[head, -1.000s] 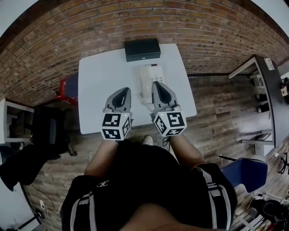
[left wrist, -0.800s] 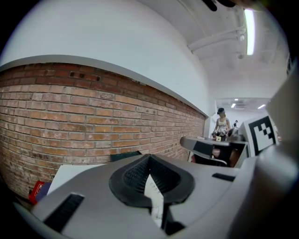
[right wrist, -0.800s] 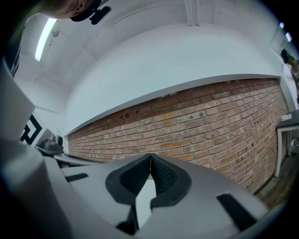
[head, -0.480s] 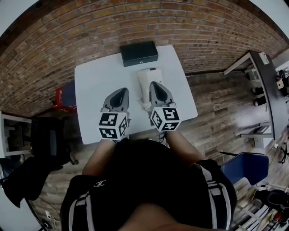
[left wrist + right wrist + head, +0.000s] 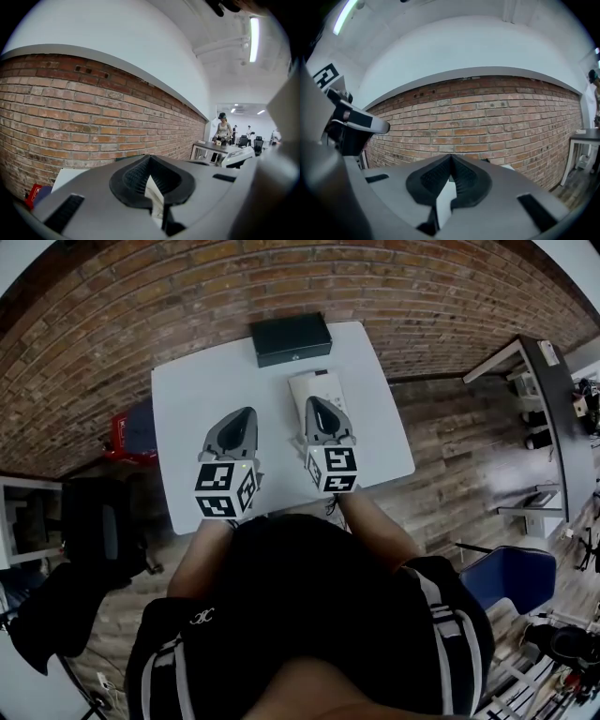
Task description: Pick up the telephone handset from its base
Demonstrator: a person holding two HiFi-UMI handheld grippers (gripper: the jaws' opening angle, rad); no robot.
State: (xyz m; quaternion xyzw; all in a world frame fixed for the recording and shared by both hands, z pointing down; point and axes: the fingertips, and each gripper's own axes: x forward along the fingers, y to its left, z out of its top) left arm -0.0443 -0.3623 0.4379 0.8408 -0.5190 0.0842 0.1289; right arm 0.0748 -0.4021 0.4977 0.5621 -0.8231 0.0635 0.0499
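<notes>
The person stands at the near edge of the white table [image 5: 187, 427], both arms out over it, a gripper in each hand. The left gripper [image 5: 246, 412] hangs over bare tabletop, jaws pressed together at the tips, nothing between them. The right gripper [image 5: 316, 401] is just beside it, jaws likewise closed tight and empty, and its nose lies over the near end of the white telephone [image 5: 319, 382]. That telephone sits on the table toward the far right, just in front of a black box [image 5: 291, 338] at the far edge by the brick wall [image 5: 187, 296]. Neither gripper has hold of the handset, and from above I can't tell it apart from the base. Both grippers point the same way, toward the wall, with a strip of tabletop between them. Down on the wooden floor [image 5: 450, 484] there's something red [image 5: 114, 437] left of the table and a blue chair [image 5: 506, 582] off to the right.
</notes>
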